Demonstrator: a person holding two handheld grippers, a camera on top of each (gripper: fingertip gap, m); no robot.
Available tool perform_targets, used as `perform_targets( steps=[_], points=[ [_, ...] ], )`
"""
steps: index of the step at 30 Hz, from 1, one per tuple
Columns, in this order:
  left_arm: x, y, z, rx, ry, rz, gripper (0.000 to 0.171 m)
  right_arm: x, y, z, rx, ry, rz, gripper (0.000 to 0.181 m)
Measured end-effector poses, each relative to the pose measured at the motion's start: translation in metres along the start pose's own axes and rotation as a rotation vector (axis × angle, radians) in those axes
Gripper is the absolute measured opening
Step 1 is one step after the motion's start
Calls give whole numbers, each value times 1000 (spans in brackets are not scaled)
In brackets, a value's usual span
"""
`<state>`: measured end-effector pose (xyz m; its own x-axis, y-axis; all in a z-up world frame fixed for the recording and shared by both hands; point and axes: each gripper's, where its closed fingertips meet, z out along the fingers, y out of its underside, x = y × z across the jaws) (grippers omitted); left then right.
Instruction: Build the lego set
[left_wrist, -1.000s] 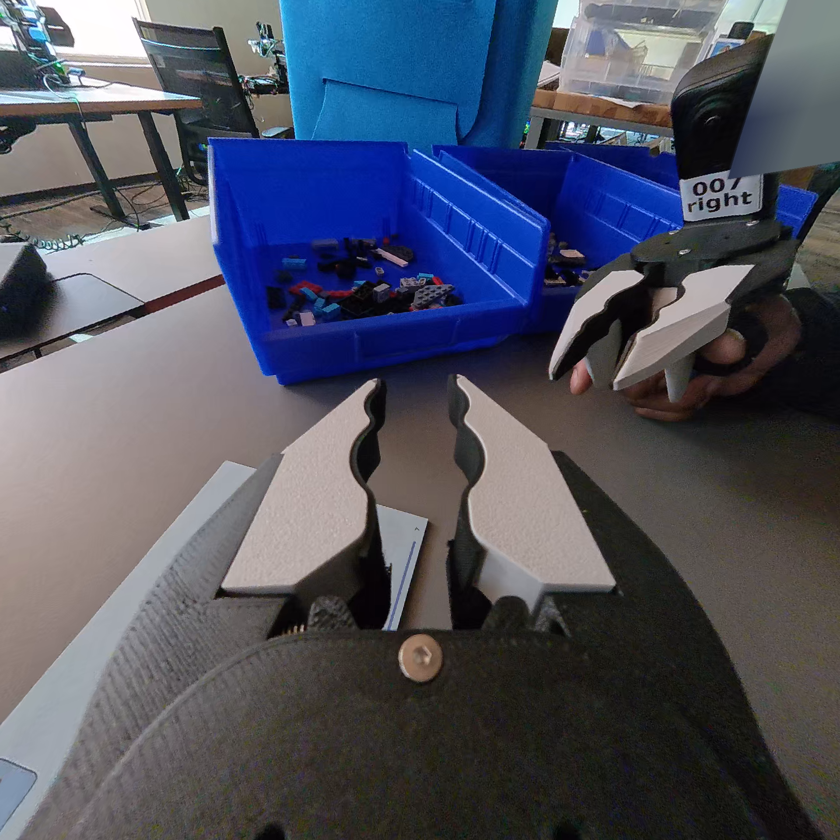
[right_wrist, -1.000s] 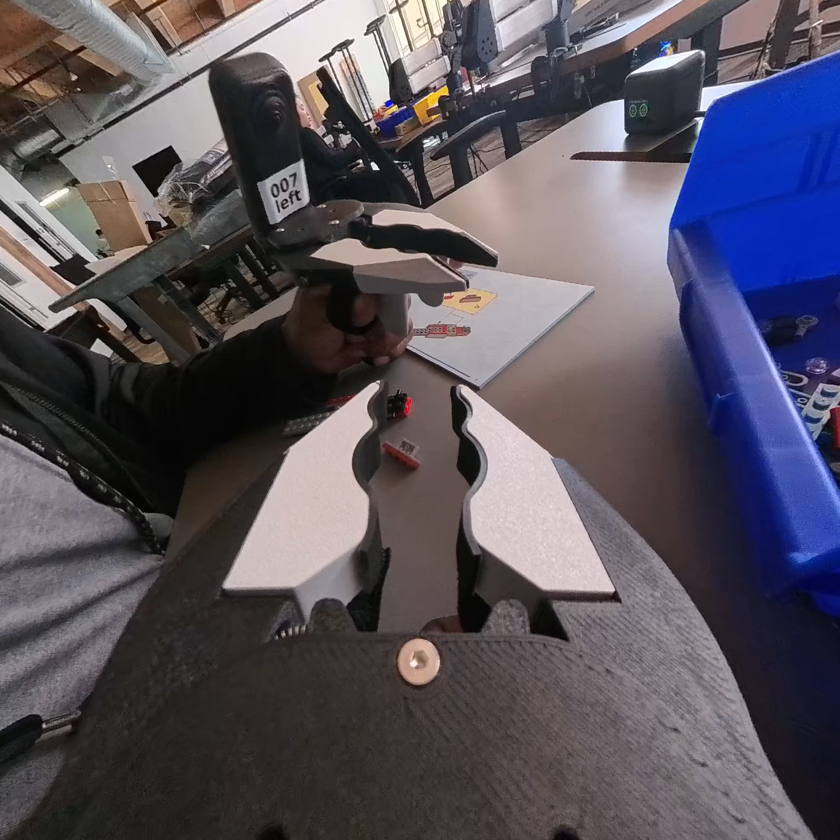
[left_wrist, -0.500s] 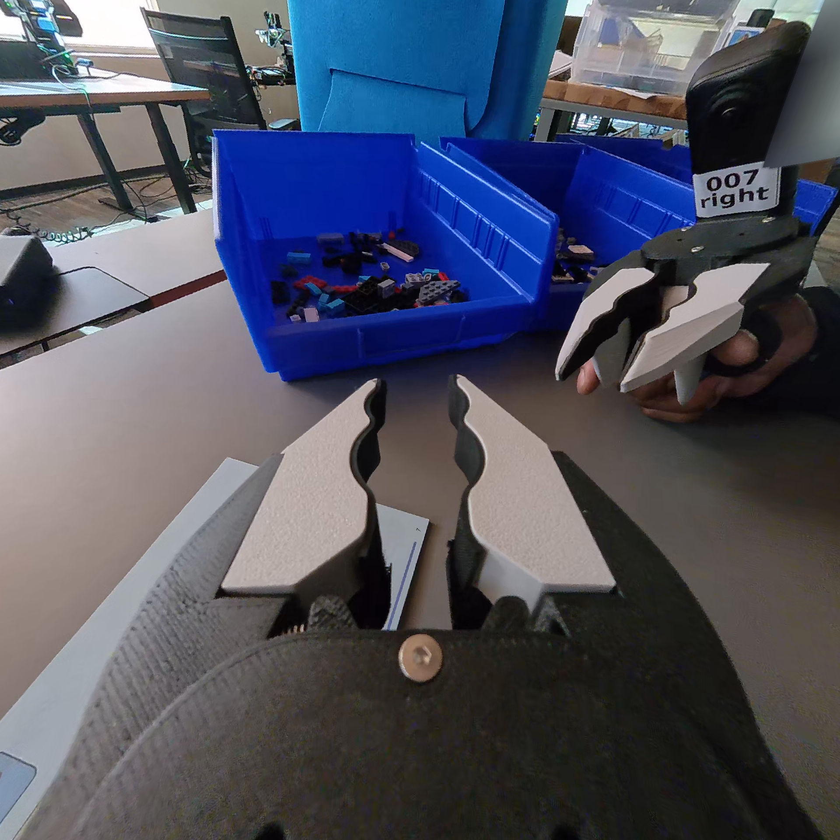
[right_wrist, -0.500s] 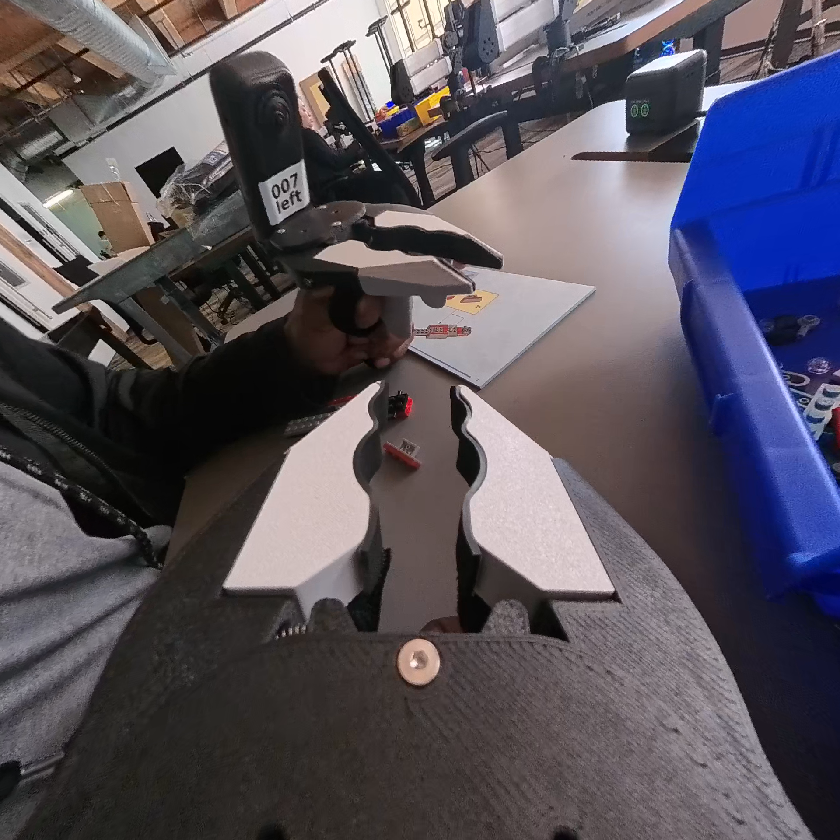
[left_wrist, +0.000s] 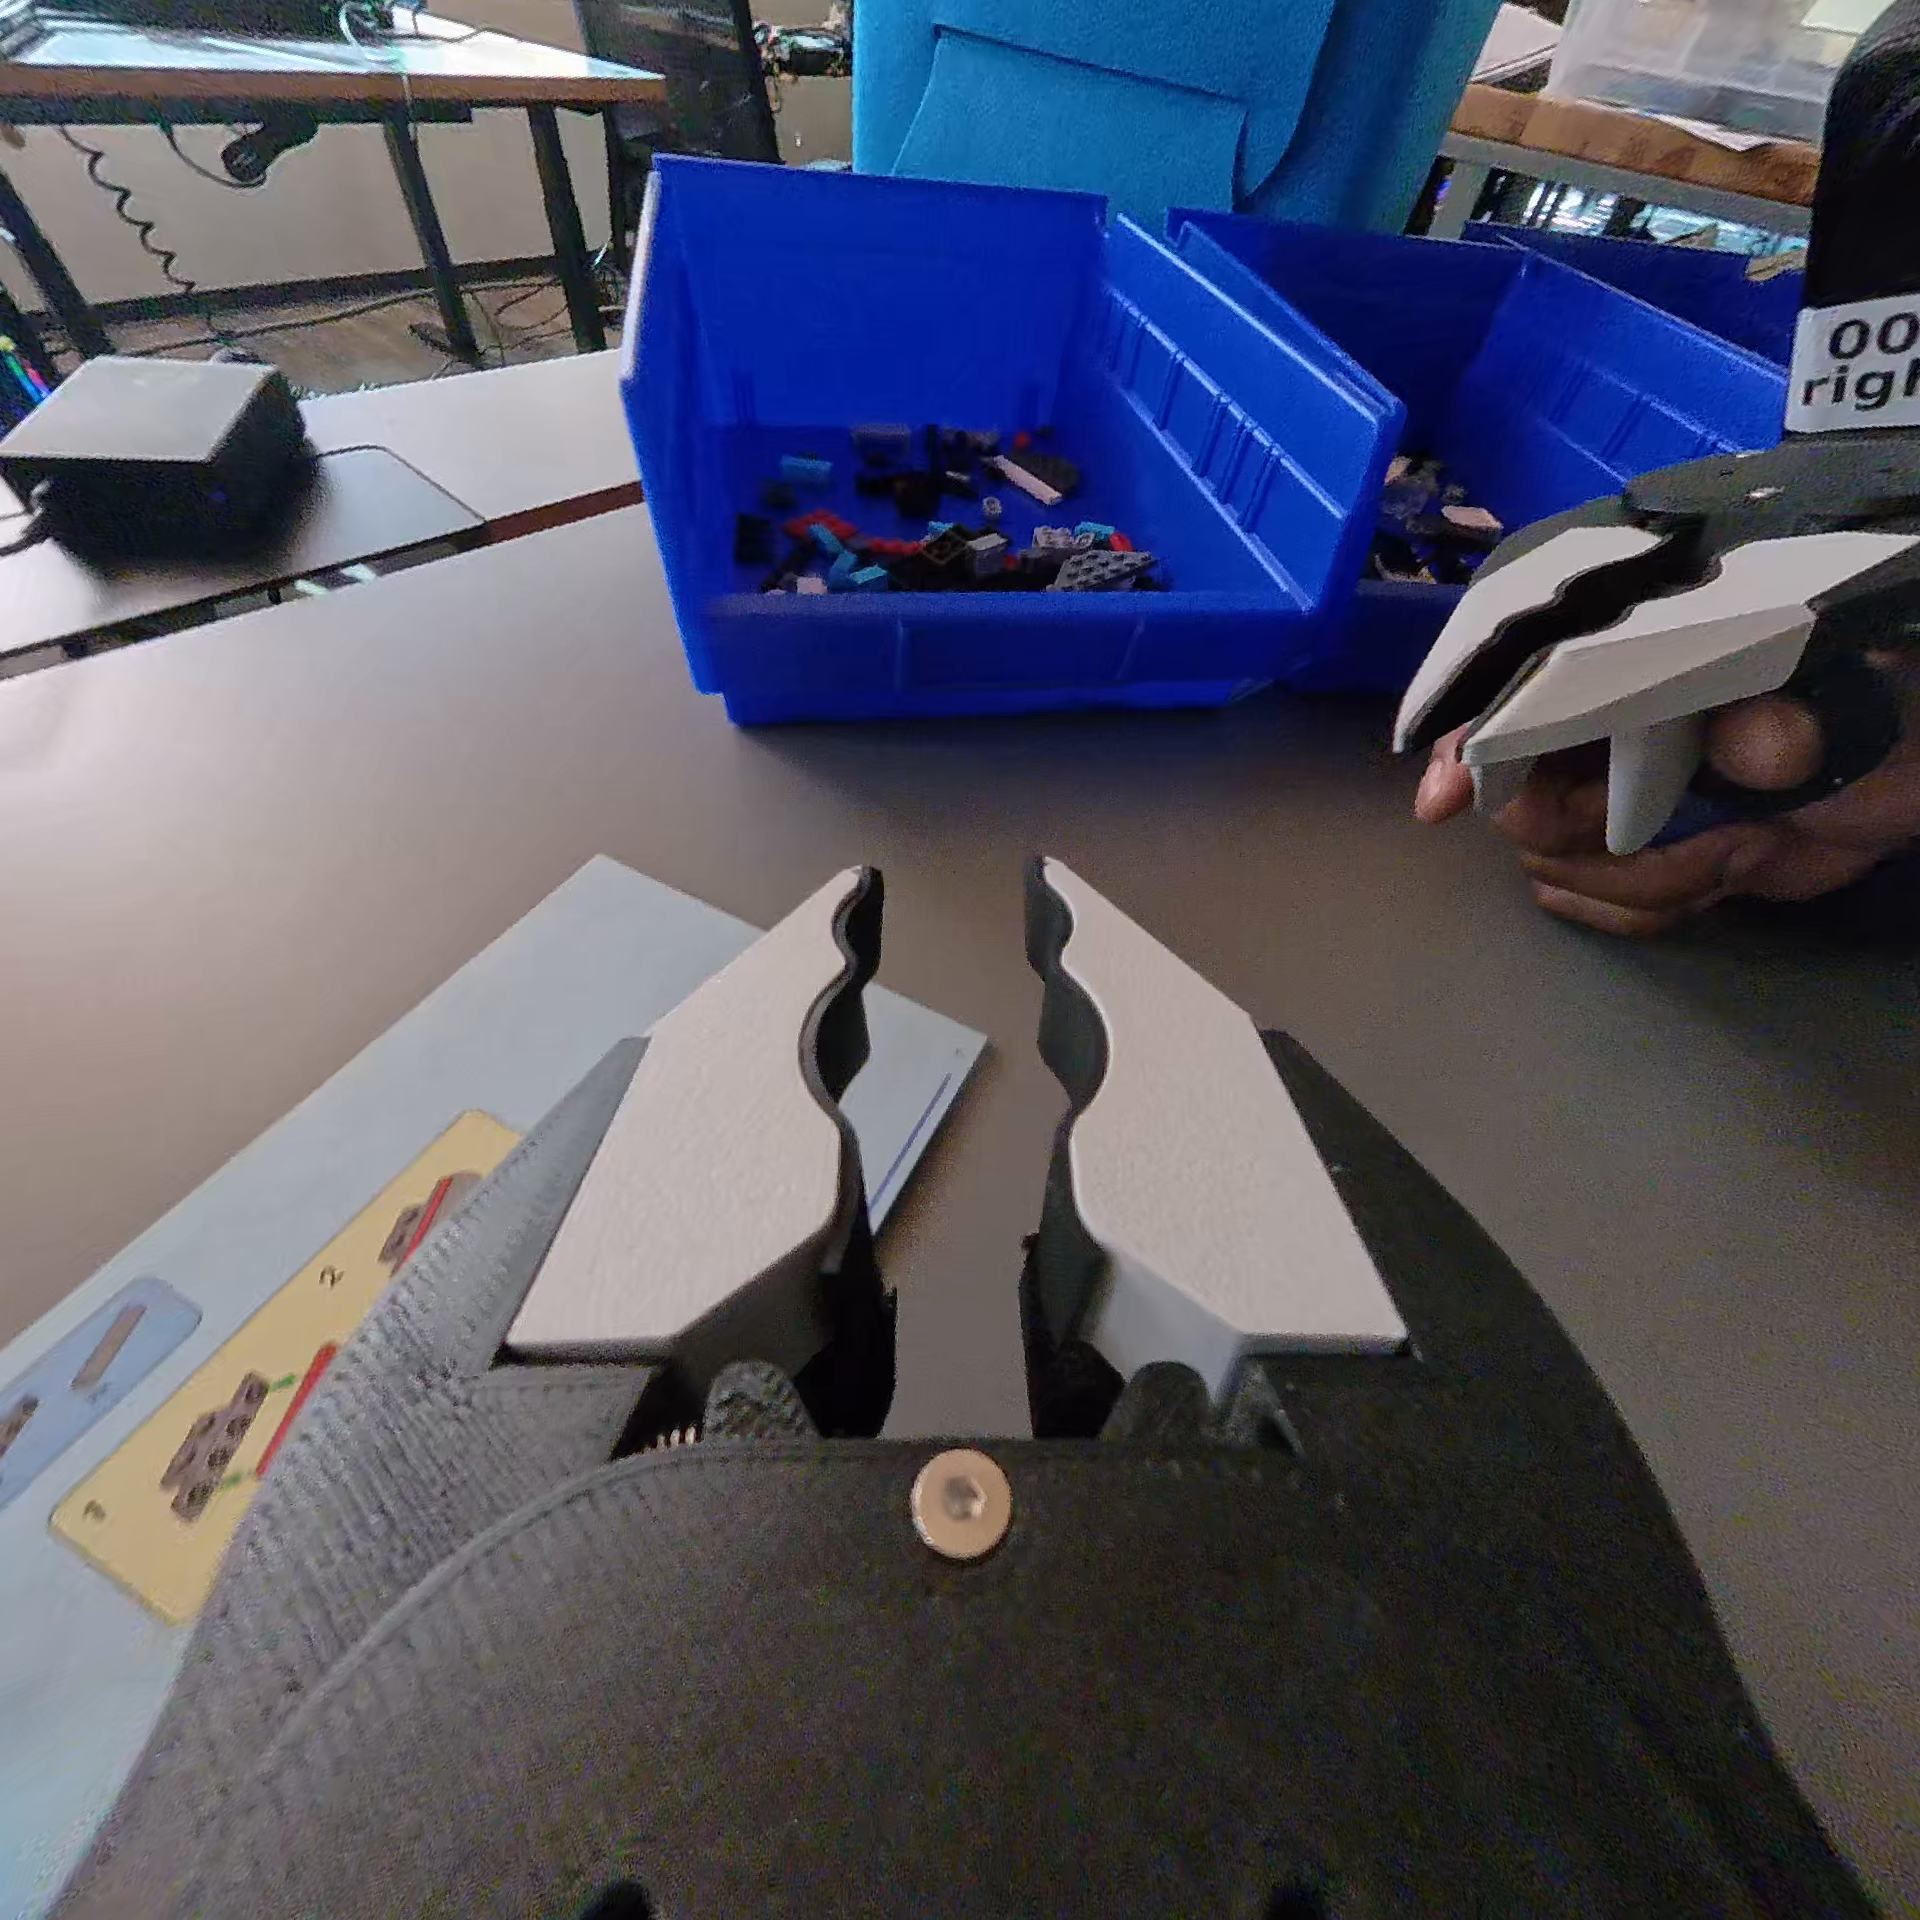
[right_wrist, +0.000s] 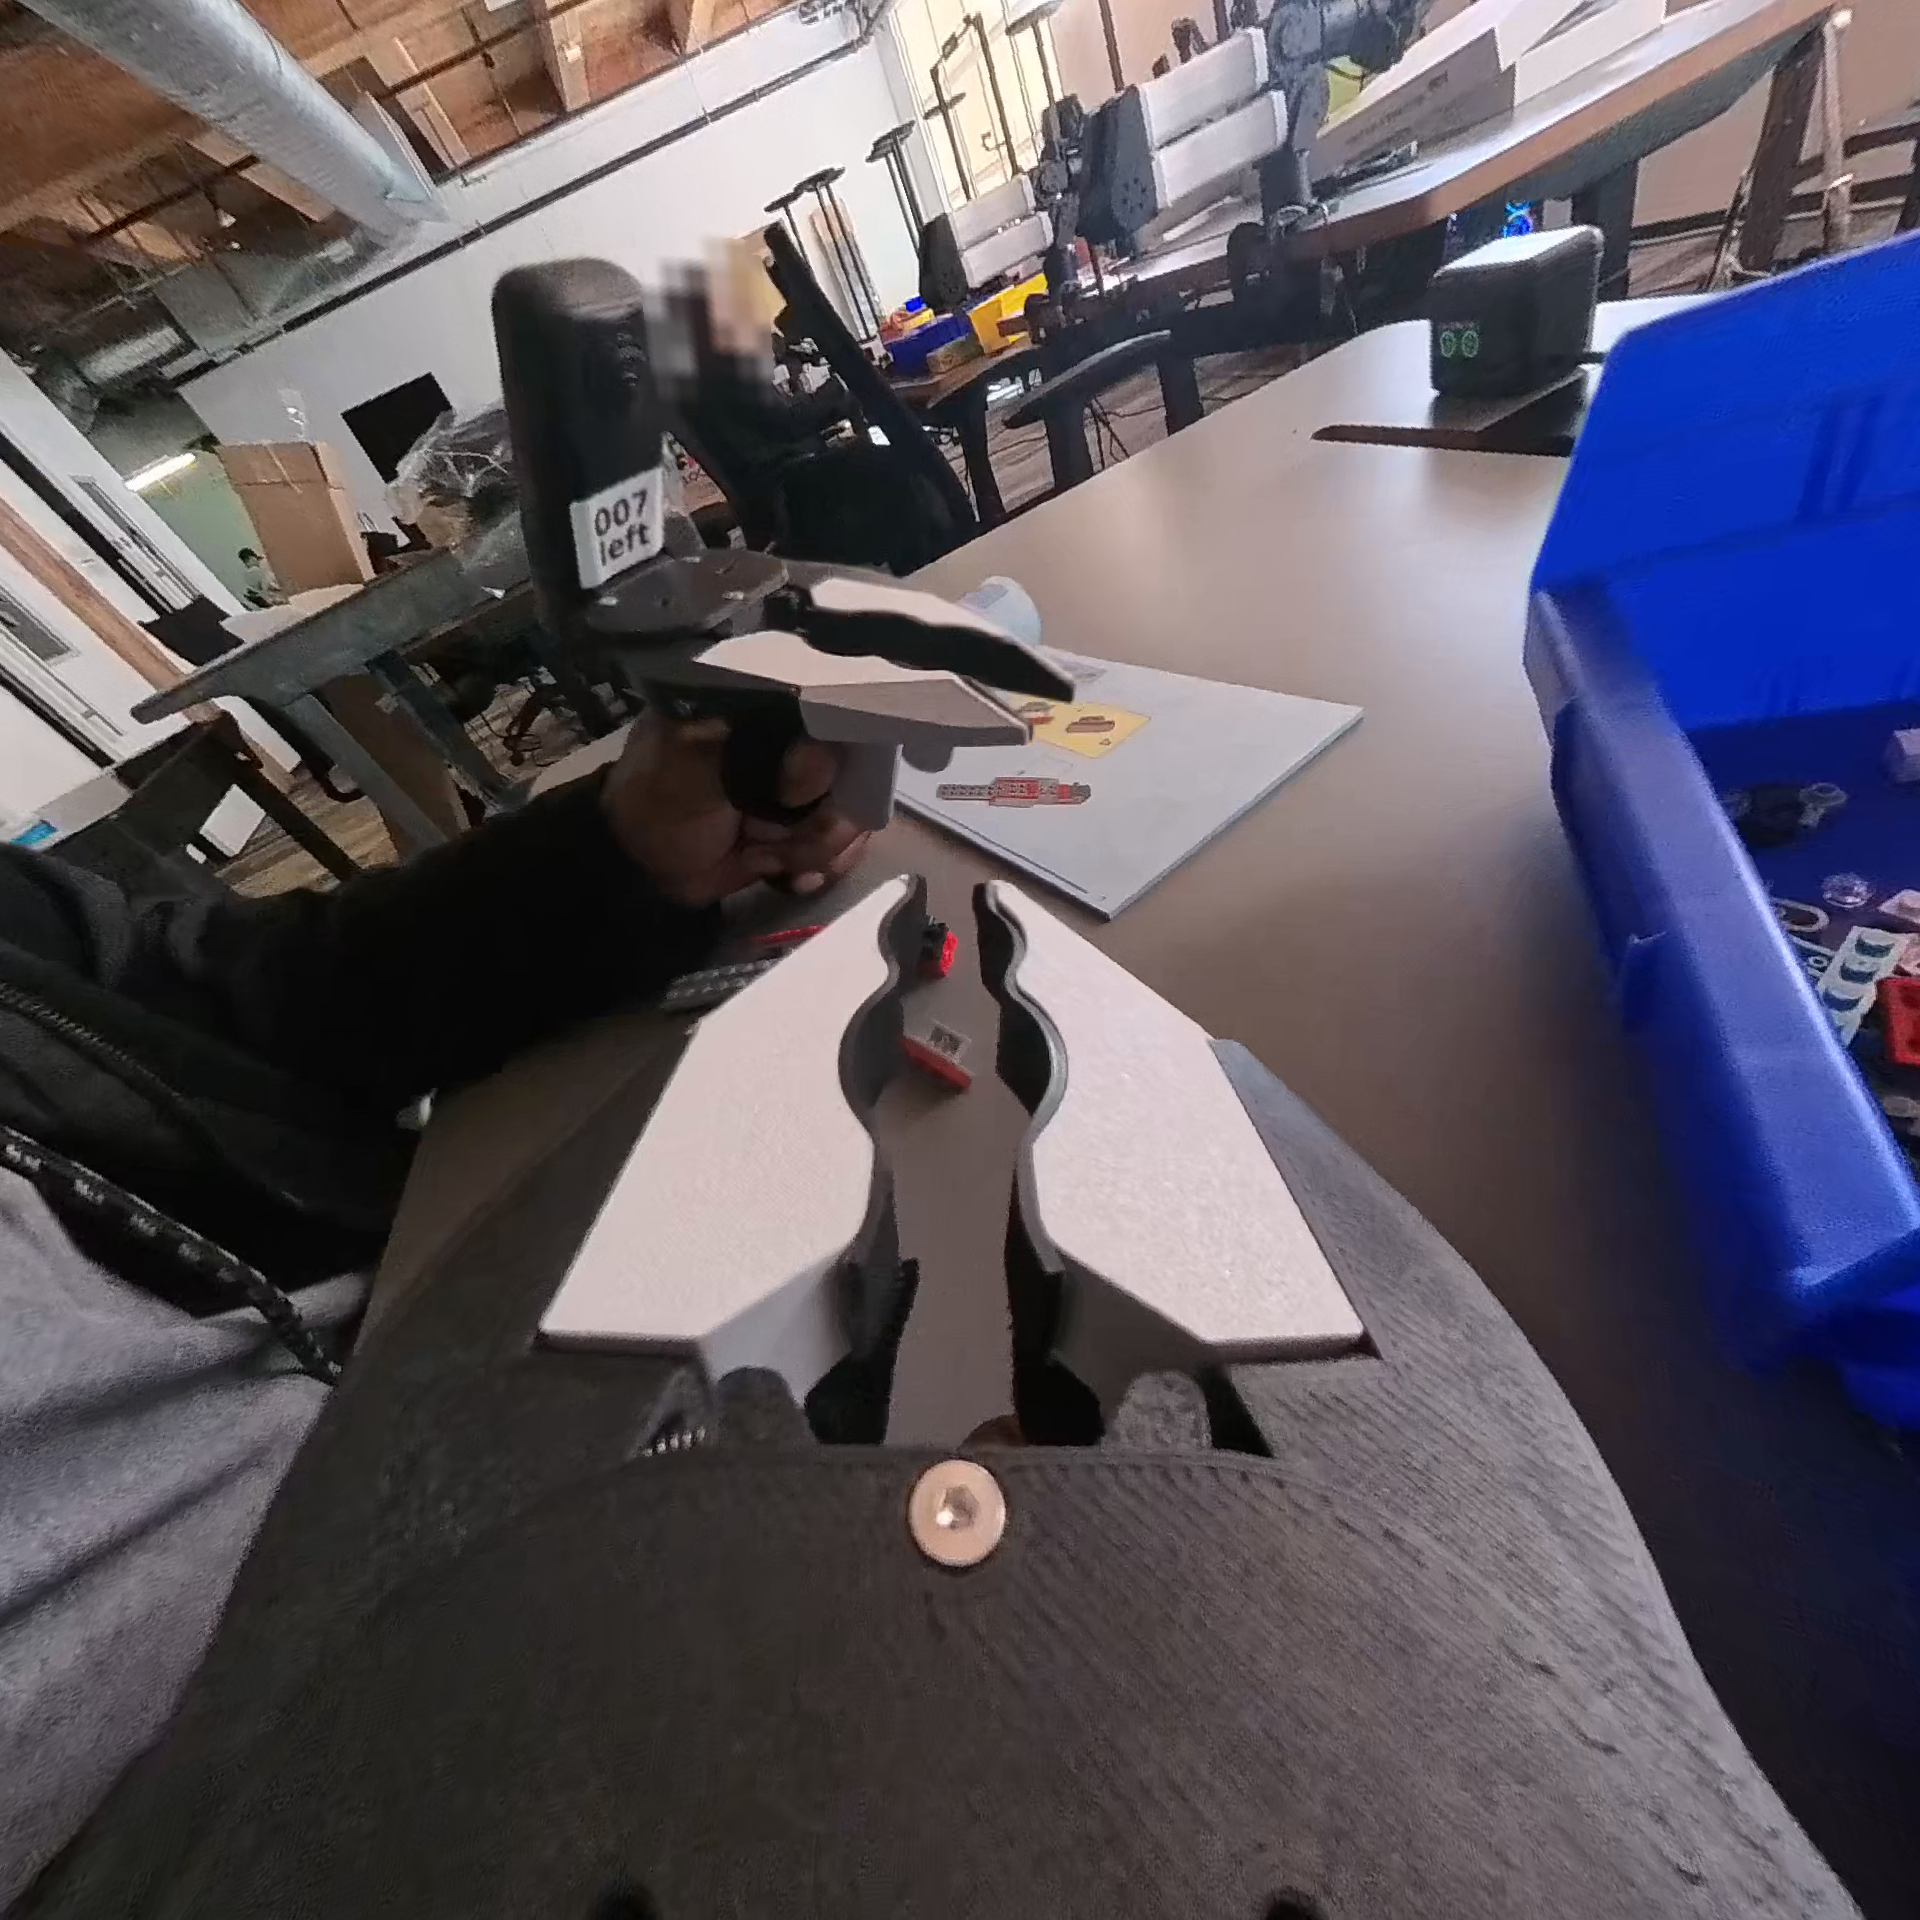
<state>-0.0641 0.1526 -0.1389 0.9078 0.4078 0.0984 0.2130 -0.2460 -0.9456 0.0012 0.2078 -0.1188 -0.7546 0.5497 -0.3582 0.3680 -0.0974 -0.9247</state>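
My left gripper (left_wrist: 951, 883) is open and empty, held over the dark table above the corner of the instruction booklet (left_wrist: 416, 1091). My right gripper (right_wrist: 948, 894) is open by a narrow gap and empty, low over the table. Through its gap I see a small red and black piece (right_wrist: 938, 948) and a red tile with a white label (right_wrist: 938, 1044) lying on the table. A blue bin (left_wrist: 935, 644) holds several loose pieces. The right gripper also shows in the left wrist view (left_wrist: 1444, 743), and the left gripper in the right wrist view (right_wrist: 1047, 712).
A second blue bin (left_wrist: 1558, 343) stands to the right of the first. A blue bin (right_wrist: 1714, 1039) with pieces is at the right of the right wrist view. The booklet (right_wrist: 1195, 769) lies beyond the left hand. A long dark plate (right_wrist: 717, 977) lies by the sleeve. A black box (left_wrist: 156, 447) sits far left. The tips of one gripper are about 9 cm away from the tips of the other.
My right gripper's fingers have closed to a narrower gap and the red pieces now sit nearer its tips. My left gripper has tilted down, showing more of the booklet.
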Motion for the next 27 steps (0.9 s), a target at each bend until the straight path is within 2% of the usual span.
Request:
perform_targets(
  steps=[6,8,10,13,16,19,21,24,27],
  points=[
    [0,6,-11,-11,-28,-56,27,-9,0,-1,7,-40,-36,11],
    [8,-3,-9,-7,0,-60,26,-12,0,-1,3,-64,-39,11],
    [20,-26,-3,-22,57,-13,26,-18,2,-1,-5,-93,-50,11],
    [50,-77,19,-82,209,92,26,-26,6,1,-32,-138,-68,11],
    [84,-128,54,-174,345,237,26,-34,21,7,-125,-197,9,12],
    [128,-157,97,-294,516,337,27,-48,31,10,-175,-242,81,12],
    [158,-157,127,-385,627,409,28,-64,40,11,-208,-287,91,13],
    [189,-134,174,-545,707,540,29,-96,56,10,-285,-397,127,14],
    [219,-109,206,-649,779,648,30,-118,68,6,-341,-475,135,14]
  ],
)
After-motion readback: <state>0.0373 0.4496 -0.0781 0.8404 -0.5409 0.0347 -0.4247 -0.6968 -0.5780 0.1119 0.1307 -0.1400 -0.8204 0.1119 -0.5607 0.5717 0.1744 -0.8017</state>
